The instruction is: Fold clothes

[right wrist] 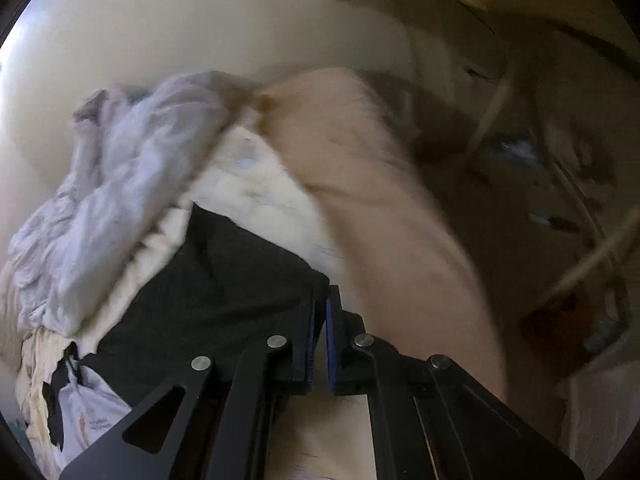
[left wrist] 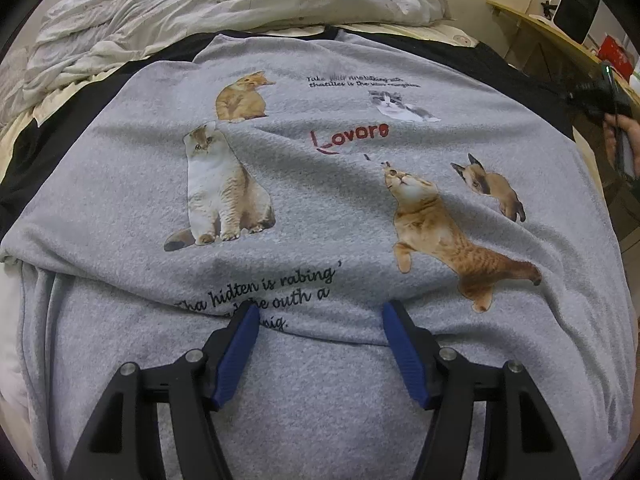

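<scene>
A grey sweatshirt (left wrist: 320, 200) with cat prints and black sleeves lies spread flat on the bed in the left wrist view. Its lower part is folded up, with the fold edge near my fingertips. My left gripper (left wrist: 320, 316) hovers low over that edge, open, with nothing between the blue pads. My right gripper (left wrist: 596, 92) shows at the far right, held by a hand (left wrist: 624, 136) at the sleeve's end. In the blurred right wrist view, my right gripper (right wrist: 320, 300) is shut on the edge of the black sleeve (right wrist: 224, 280).
A crumpled pale duvet (left wrist: 200, 12) is piled at the head of the bed beyond the sweatshirt and appears again as a heap (right wrist: 120, 184). A wooden desk (left wrist: 540, 24) with boxes stands at the right. The cream sheet (right wrist: 260, 192) lies under the sleeve.
</scene>
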Demonstrator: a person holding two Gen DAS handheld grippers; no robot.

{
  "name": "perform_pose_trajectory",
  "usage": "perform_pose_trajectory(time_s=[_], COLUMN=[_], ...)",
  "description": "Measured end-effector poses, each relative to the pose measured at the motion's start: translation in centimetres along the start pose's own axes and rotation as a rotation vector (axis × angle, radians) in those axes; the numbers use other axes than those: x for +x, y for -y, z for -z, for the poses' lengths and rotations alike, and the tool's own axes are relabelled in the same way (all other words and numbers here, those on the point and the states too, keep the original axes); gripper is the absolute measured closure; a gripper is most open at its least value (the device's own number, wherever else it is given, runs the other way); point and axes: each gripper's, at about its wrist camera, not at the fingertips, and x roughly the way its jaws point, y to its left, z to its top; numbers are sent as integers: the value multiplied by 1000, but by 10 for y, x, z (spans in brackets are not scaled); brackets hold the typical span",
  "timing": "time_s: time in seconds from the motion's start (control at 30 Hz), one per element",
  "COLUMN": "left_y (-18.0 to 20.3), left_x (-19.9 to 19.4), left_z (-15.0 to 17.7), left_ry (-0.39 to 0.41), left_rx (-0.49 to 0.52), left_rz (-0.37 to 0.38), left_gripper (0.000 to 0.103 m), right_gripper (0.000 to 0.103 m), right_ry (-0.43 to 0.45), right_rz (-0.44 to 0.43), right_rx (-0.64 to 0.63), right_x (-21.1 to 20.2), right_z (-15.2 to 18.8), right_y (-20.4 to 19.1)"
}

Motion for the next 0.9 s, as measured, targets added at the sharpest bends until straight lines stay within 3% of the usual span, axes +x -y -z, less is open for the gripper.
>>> perform_pose_trajectory(time_s=[0.13, 0.3, 0.43, 0.5, 0.53, 0.57, 0.6, 0.63, 0.7, 0.83, 0.9], left_y=[-6, -20, -30, -28, -28, -27, -26, -26, -25, -26, -25], left_x=[-3, -10, -22, -20, -19, -19, -18, -18, -19, -24, -23], left_z=[2, 8, 13, 11, 10, 9, 9, 9, 10, 15, 15], left_ry=[-4, -7, -14, -20, -23, -25, -26, -26, -25, -20, -17], left_rx=[-1, -6, -6, -8, -8, -7, -5, -4, -3, 2, 5], left_rz=[3, 9, 12, 14, 14, 13, 12, 12, 12, 12, 12], left_gripper=[37, 37, 37, 37, 37, 37, 37, 37, 37, 37, 36], right_gripper=[100, 100, 96, 73, 70, 61, 44, 37, 34, 34, 34], right_ry=[-17, 53, -71, -69, -57, -22, 14, 50, 122, 111, 104], right_rz=[75, 73, 133, 182, 219, 245, 272, 300, 326, 336, 279], right_rx=[-21, 87, -9, -74, -112, -147, -180, -201, -246, -272, -237], right_x=[10, 0, 23, 17, 12, 5, -1, -6, -12, 10, 17], right_z=[8, 10, 17, 21, 22, 23, 24, 24, 20, 0, -11], right_y=[6, 12, 3, -4, -9, -14, -19, -24, -36, -56, -60])
